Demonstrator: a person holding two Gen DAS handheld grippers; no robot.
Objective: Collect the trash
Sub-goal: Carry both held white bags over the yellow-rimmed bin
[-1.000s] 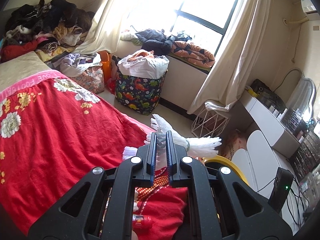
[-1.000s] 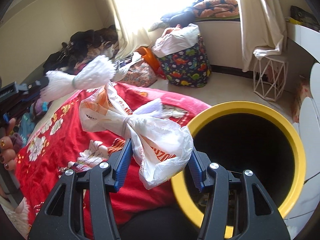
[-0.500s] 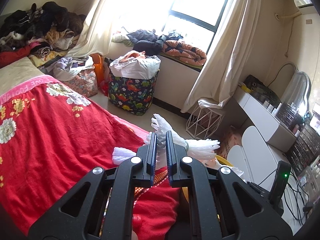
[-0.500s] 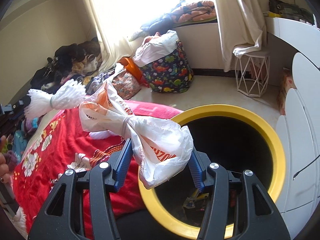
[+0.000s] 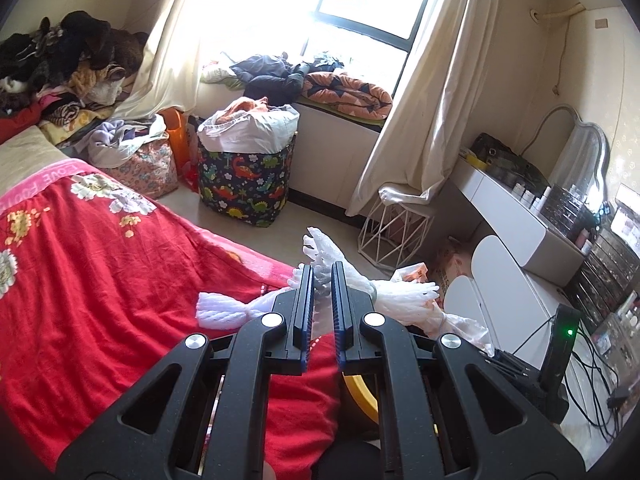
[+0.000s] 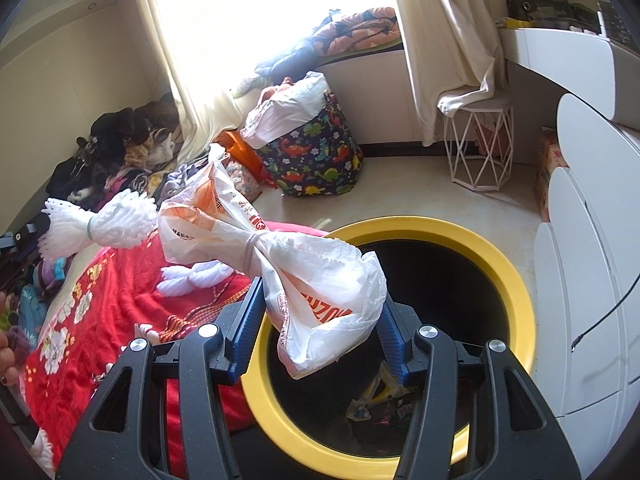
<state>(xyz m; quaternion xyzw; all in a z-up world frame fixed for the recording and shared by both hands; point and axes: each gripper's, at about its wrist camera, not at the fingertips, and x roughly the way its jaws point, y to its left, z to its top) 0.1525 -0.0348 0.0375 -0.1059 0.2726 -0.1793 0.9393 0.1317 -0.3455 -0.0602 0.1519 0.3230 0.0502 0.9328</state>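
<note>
In my right gripper [image 6: 322, 320] I hold a crumpled white plastic bag with orange print, cinched at its middle by a band [image 6: 276, 256]; the blue-padded jaws stand fairly wide and press on either side of the bag's lower bulge, which hangs right over the open mouth of the round black trash bin with a yellow rim [image 6: 516, 280]. A few scraps of trash [image 6: 384, 396] lie at the bottom of the bin. My left gripper [image 5: 322, 280] has its jaws drawn nearly together, pinching a white foam-net sleeve tied around its middle [image 5: 352, 276]; its two frayed ends fan out ahead and to the right of the fingers. In the right wrist view that same bundle [image 6: 100, 226] hangs above the red blanket with white and yellow flowers [image 5: 100, 280], to the left of the plastic bag. A second white foam-net piece [image 5: 224, 310] lies on the blanket near its edge, just beside the bin. Across the floor stands a dark fabric hamper printed with dinosaurs [image 5: 246, 184], stuffed full, below the bright window with cream curtains [image 5: 424, 92]. A white wire-frame stool [image 6: 482, 146] sits by the curtain's hem, next to the white desk [image 5: 512, 208].
</note>
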